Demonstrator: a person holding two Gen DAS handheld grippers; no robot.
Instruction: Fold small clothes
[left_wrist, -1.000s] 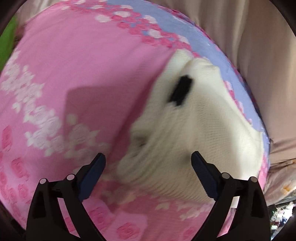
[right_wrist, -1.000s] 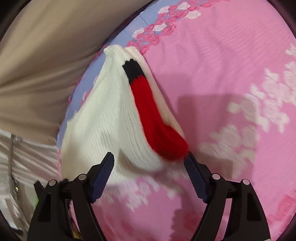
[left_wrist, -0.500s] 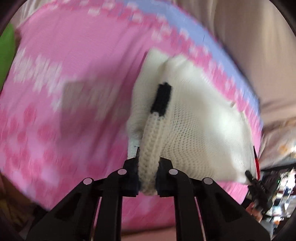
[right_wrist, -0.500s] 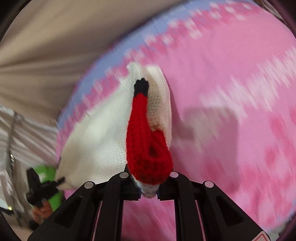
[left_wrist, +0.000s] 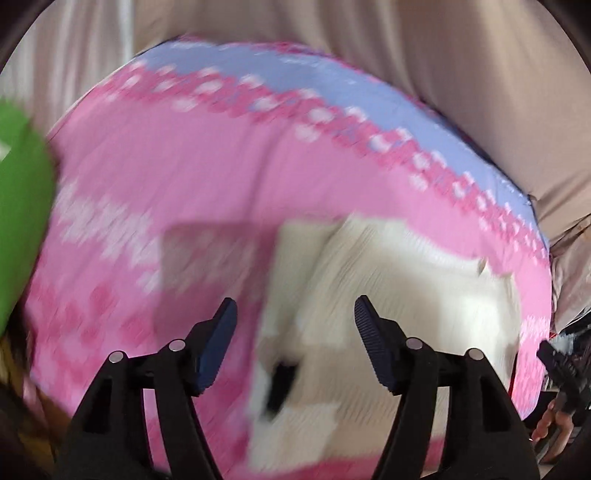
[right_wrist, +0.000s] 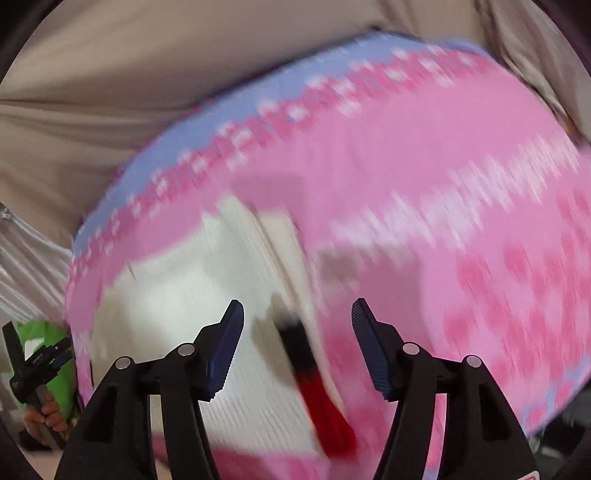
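Observation:
A small cream knitted sweater (left_wrist: 388, 317) lies on the pink flowered bedsheet (left_wrist: 192, 192), blurred by motion. A black band on its sleeve (left_wrist: 279, 384) shows near the bottom of the left wrist view. My left gripper (left_wrist: 295, 314) is open and empty just above the sweater's near edge. In the right wrist view the sweater (right_wrist: 192, 288) has a red sleeve with a black band (right_wrist: 317, 387) lying on it. My right gripper (right_wrist: 297, 314) is open and empty over that sleeve.
The sheet (right_wrist: 424, 206) has a lilac border (left_wrist: 314, 81) at the far edge, with beige curtain (left_wrist: 424, 44) behind. A green object (left_wrist: 18, 206) is at the left. The other hand-held gripper (right_wrist: 29, 365) shows at the lower left of the right wrist view.
Both grippers were shut on the sleeves half a second ago. They have let go and opened, and both have pulled back and up. The sleeves now lie on the sweater.

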